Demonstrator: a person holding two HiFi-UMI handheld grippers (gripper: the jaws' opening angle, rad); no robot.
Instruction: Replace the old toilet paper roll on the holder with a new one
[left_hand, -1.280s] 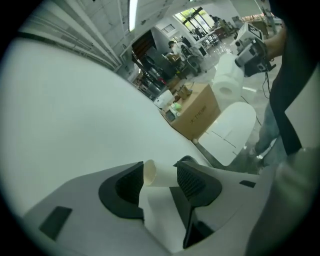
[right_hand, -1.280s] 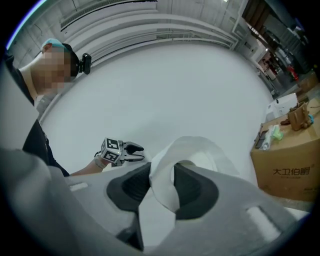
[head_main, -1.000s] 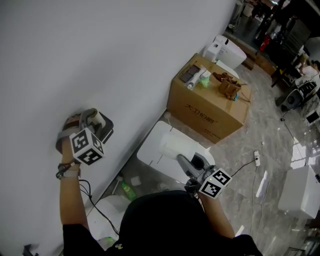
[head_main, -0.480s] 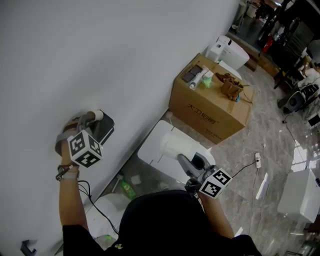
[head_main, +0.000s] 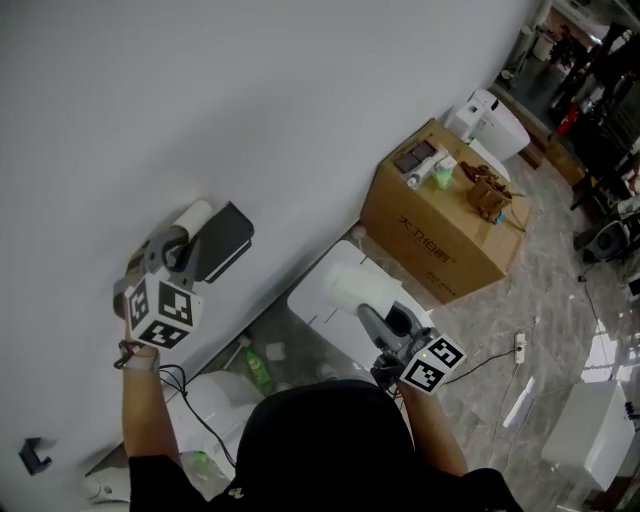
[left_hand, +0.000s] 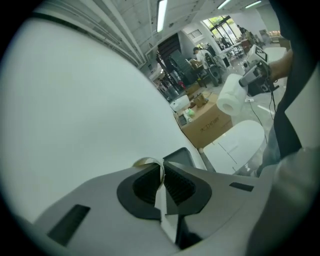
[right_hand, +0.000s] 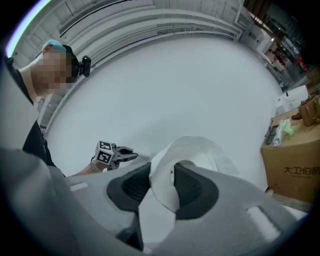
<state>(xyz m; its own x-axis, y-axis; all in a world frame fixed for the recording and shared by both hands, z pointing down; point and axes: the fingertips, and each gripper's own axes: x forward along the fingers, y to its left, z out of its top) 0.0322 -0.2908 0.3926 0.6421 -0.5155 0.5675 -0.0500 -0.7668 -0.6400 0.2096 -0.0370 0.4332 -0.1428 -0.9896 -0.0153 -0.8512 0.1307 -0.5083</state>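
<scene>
Left tongs (left_hand: 162, 176) withdrawn, just closed on tube (left_hand: 143, 161), head view hides pinch

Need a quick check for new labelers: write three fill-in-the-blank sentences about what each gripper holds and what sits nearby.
1. The ___ gripper pinches the bare cardboard tube by its wall.
2. The right gripper holds a full toilet paper roll coloured ___.
3. Small items lie on ___ of the cardboard box.
Missing: left; white; top.
The left gripper's fingers have just been closing, the tube's wall between them.
</scene>
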